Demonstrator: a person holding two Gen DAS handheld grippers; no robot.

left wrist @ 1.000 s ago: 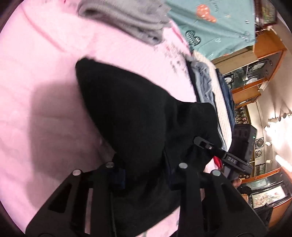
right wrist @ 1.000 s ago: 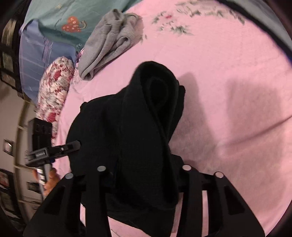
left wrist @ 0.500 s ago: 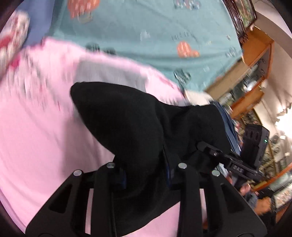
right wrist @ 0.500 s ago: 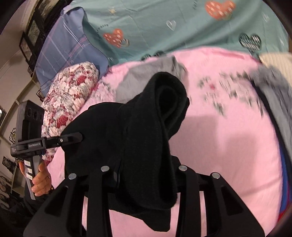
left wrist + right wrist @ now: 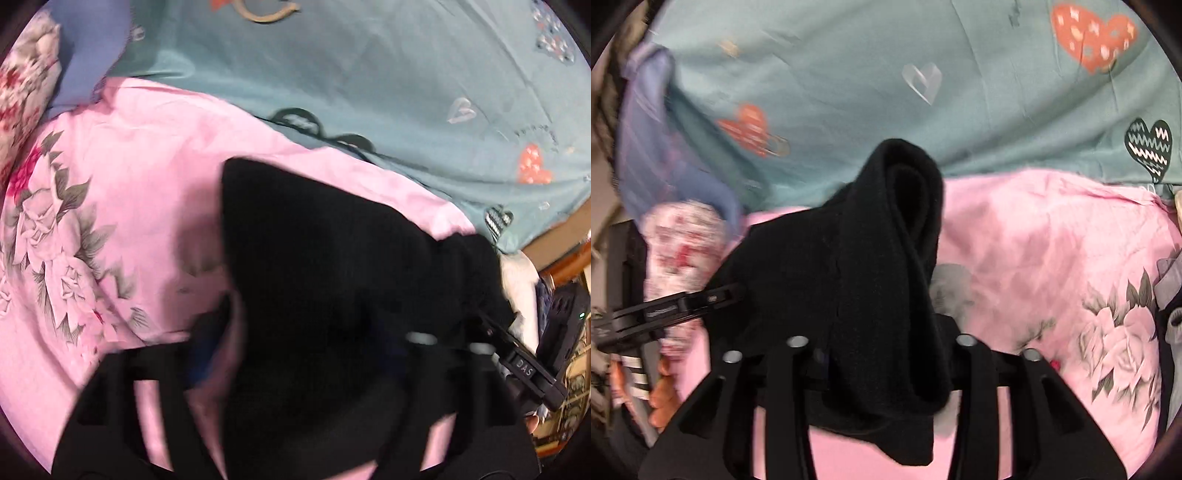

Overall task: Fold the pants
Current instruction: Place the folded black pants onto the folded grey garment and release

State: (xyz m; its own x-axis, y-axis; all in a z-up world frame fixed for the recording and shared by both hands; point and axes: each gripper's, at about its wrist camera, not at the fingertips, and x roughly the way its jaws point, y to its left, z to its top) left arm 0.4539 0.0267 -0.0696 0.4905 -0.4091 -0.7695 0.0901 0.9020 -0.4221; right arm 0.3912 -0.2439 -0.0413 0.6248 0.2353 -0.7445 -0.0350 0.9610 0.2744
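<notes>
Open pink sheet (image 5: 1052,236) lies from 1 to 4 o'clock of the black pants (image 5: 886,258), while the teal quilt (image 5: 849,74) bars 12 and the floral pillow (image 5: 679,251) 9.

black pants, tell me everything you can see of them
The black pants look like thick, soft fleece, plain and bunched into a rolled fold at the top. They hang over the pink floral bedspread, strung between the right gripper and the left gripper, whose fingers have just been opening around the cloth.
</notes>
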